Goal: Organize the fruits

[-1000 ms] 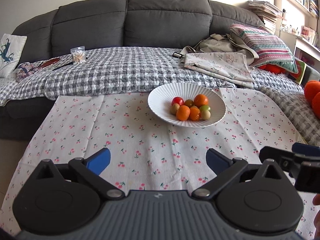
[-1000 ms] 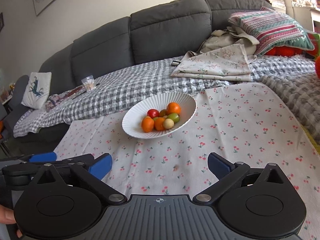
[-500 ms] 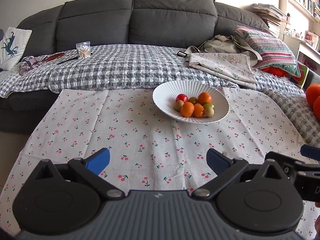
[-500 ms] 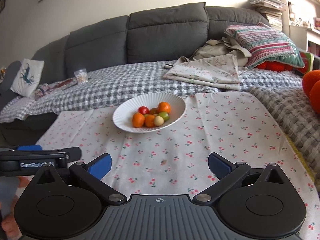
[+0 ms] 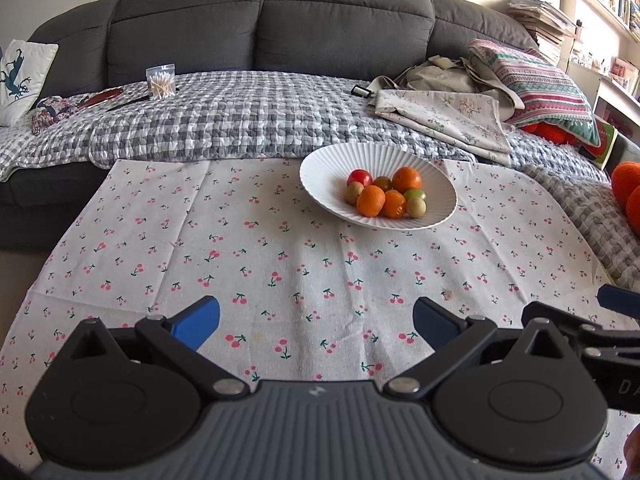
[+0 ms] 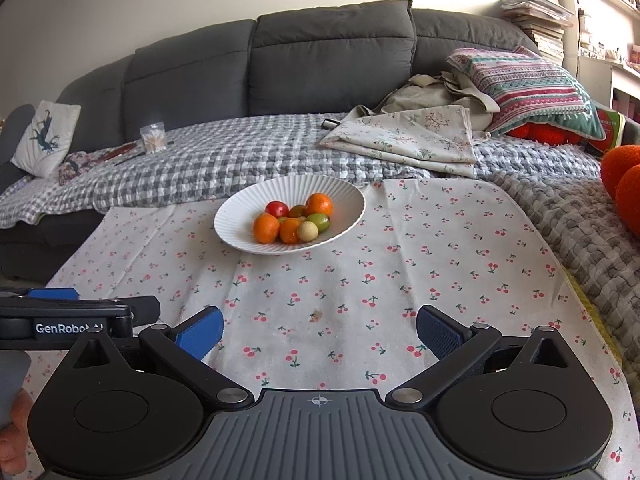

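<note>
Bright, soft daylight from the right; sharp focus, fisheye-curved edges.

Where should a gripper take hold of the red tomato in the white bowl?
Grip the red tomato across its round middle, coming from above on the bare far-left side of the bowl. Other fruit crowds its right and near sides. Both the left gripper and right gripper are open.
</note>
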Tool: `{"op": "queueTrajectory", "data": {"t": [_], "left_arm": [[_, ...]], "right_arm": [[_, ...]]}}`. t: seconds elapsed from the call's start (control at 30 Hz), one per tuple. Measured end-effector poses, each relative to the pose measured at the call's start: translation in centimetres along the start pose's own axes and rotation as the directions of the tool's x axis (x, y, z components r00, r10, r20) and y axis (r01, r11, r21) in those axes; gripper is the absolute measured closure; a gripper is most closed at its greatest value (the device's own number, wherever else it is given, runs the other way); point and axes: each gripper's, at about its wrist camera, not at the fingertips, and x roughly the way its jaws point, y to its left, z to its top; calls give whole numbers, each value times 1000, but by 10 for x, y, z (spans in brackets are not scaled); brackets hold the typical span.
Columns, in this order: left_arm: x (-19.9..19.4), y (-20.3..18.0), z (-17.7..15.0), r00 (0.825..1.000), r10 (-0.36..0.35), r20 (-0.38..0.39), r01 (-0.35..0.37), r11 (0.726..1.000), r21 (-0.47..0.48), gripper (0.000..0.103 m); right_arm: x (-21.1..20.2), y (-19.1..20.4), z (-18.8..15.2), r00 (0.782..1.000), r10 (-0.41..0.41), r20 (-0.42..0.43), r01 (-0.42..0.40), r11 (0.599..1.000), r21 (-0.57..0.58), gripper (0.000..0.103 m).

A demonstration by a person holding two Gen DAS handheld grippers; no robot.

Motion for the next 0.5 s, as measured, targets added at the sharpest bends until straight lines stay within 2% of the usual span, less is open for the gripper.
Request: {"op": "queueTrajectory", "data": {"t": [0.5], "left_arm": [[-1,-4,-1,1000,-17,3,17,1000,20,1]], "right_arm": [[3,2,-2,1000,-4,-12,4,1000,-10,0]]}}
